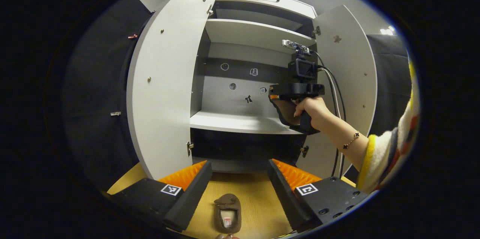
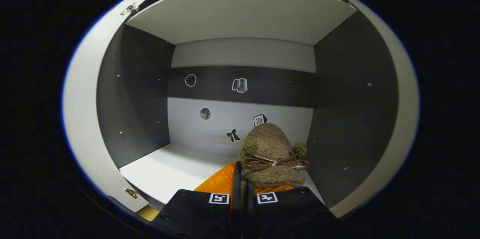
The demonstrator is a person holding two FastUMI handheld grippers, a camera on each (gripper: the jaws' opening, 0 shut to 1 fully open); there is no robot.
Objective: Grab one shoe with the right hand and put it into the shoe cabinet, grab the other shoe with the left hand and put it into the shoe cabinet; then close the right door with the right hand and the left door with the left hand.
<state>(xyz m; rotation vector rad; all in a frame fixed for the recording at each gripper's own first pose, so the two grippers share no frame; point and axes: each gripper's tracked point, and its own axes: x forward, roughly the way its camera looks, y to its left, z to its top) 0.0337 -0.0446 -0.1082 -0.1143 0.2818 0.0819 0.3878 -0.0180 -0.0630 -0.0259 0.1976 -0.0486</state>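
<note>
Right gripper [image 2: 240,190] is inside the cabinet [image 2: 240,14] over the middle shelf [image 2: 165,171]; fingers pinched nearly together on the heel edge of a fuzzy brown shoe [image 2: 272,152]; shoe sticks out ahead of the tips, toe toward the back panel, bow [image 2: 275,163] just past the fingertips, close to the right inner wall.

Left gripper [image 1: 240,182] has its fingers wide apart with nothing between them; the second shoe [image 1: 227,213] lies on the wooden floor [image 1: 247,194] below and between the fingers, near their base, opening up, not touched.

In the left gripper view, ahead of the tips: cabinet with left door [image 1: 165,81] and right door [image 1: 348,81] both swung open; a hand [image 1: 315,109] holds the right gripper at the shelf's right end, cables trailing down beside the right door.
</note>
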